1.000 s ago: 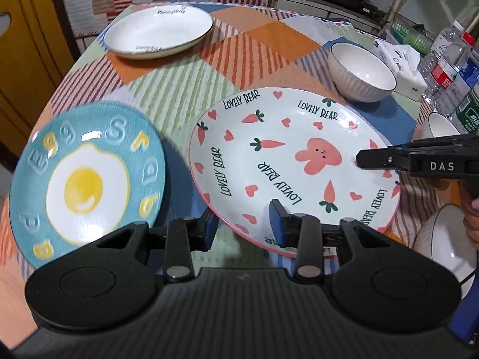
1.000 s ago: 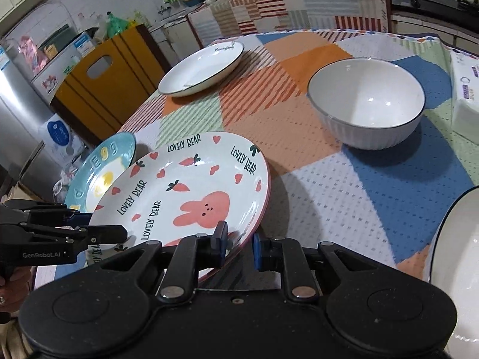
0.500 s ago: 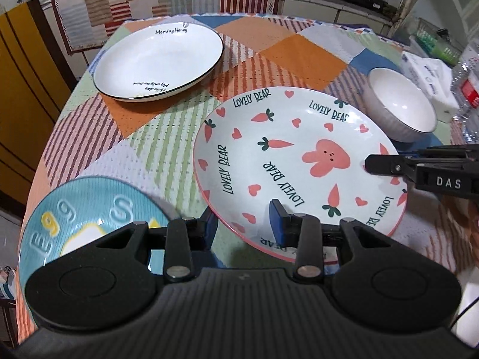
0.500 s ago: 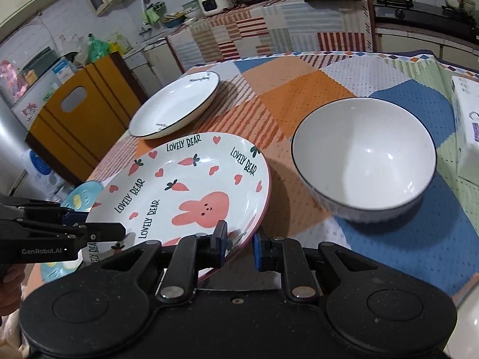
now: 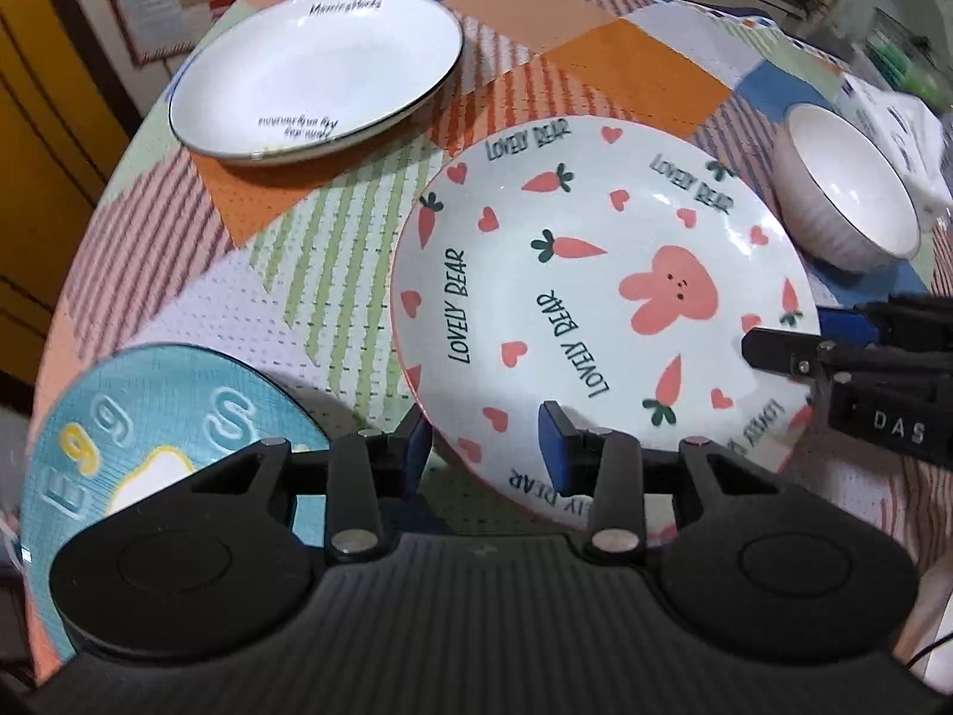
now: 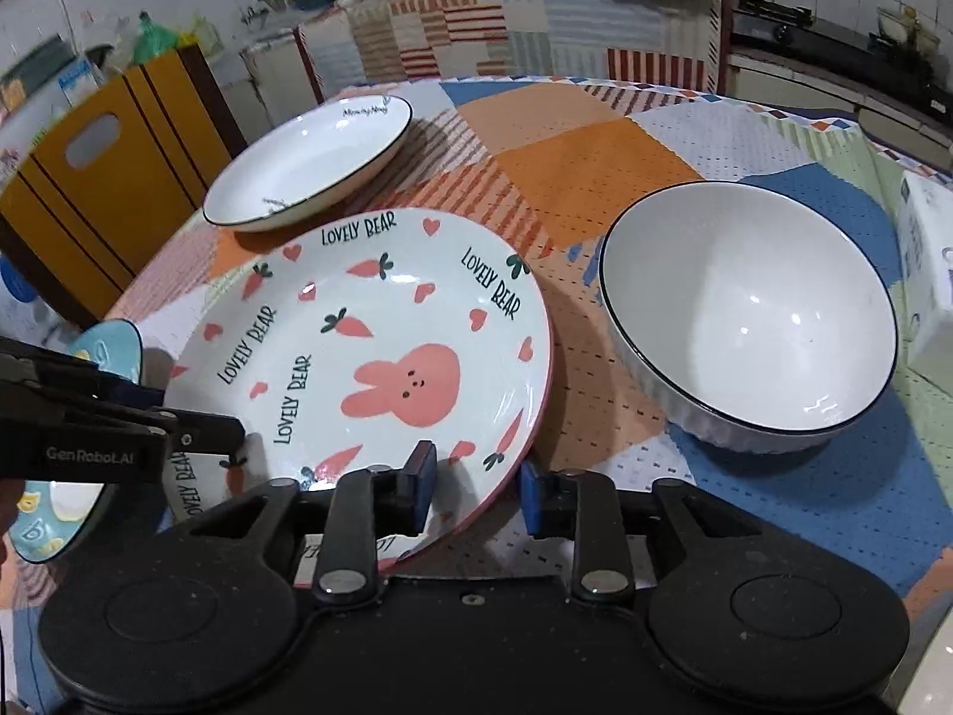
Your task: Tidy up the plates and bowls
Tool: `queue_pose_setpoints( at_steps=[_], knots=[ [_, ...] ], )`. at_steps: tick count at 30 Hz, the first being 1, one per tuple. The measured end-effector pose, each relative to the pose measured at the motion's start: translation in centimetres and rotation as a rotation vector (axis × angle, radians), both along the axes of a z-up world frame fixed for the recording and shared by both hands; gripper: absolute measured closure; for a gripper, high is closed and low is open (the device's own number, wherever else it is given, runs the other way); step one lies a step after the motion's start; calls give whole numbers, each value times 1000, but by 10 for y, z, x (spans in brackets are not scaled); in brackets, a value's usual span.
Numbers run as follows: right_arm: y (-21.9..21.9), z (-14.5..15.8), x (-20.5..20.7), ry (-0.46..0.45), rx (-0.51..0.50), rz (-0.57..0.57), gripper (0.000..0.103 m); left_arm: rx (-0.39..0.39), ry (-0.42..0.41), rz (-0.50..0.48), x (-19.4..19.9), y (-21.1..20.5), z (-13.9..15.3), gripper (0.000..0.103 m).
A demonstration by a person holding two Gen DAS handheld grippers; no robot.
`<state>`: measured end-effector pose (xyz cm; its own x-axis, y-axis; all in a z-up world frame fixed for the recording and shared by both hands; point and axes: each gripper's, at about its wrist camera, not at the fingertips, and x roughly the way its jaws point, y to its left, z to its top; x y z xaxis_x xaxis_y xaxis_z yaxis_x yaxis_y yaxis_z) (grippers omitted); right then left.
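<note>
The bunny plate (image 5: pixel 595 298) (image 6: pixel 369 357), white with pink carrots and hearts, sits low over the patchwork cloth between both grippers. My left gripper (image 5: pixel 485 447) is shut on its near rim, one finger under the edge and one on the inner face. On the opposite rim my right gripper (image 6: pixel 473 488) has its jaws opening: the rim is still between them, but the outer pad stands clear of it. A white black-rimmed plate (image 5: pixel 315 71) (image 6: pixel 310 167) lies just beyond. A blue egg plate (image 5: pixel 178 417) is at the left. A white ribbed bowl (image 6: pixel 750 322) stands at the right.
A tissue box (image 6: pixel 929 274) stands past the bowl at the table's right edge. A yellow cabinet (image 6: pixel 101 179) stands beside the table on the left. Bare cloth (image 6: pixel 595 137) shows between the white plate and the bowl.
The bunny plate travelled with both grippers away from the egg plate, toward the white plate and the bowl. The right jaws, clamped on the rim before, have spread apart.
</note>
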<state>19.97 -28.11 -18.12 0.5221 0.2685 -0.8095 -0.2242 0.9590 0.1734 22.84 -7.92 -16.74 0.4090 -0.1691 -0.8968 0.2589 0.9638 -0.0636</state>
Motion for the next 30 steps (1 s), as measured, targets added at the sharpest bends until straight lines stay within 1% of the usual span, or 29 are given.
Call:
queue_pose_setpoints(
  at_steps=[2,4,6,8,12,14,17,18,20,21,23,24,26,28,30],
  knots=[
    [2,7,-4,14,-24,-7,66,10,-34,-36,-9,3,11,64],
    [2,18,-14,-1,-32,-7,62,4,-72,-76,-18,9,24,64],
    [1,31,-25,-30,-21,6,58,18,-111,-102,-29,18,39,64],
    [4,49,-38,-67,-12,33,51,35,-138,-120,-39,30,53,64],
    [18,80,-60,-155,-17,105,46,35,-160,-135,-57,62,79,64],
    [30,96,-75,-220,-22,153,40,27,-174,-137,-67,83,90,62],
    [52,114,-92,-301,-38,232,36,17,-184,-113,-77,116,101,62],
    [59,118,-96,-321,-44,255,35,13,-187,-102,-80,127,104,62],
    [76,126,-106,-361,-47,296,28,7,-194,-82,-87,148,107,60],
    [83,129,-109,-376,-43,311,26,0,-211,-70,-90,157,107,60],
    [97,134,-115,-403,-36,341,13,-8,-269,-54,-100,174,107,60],
    [105,135,-117,-417,-37,358,12,-3,-281,-50,-104,179,106,60],
    [122,133,-119,-433,-45,384,12,13,-276,-51,-109,189,101,60],
    [137,128,-119,-427,-53,392,12,10,-268,-60,-114,198,96,59],
    [145,122,-120,-431,-36,383,13,30,-263,-75,-117,202,88,56]
  ],
)
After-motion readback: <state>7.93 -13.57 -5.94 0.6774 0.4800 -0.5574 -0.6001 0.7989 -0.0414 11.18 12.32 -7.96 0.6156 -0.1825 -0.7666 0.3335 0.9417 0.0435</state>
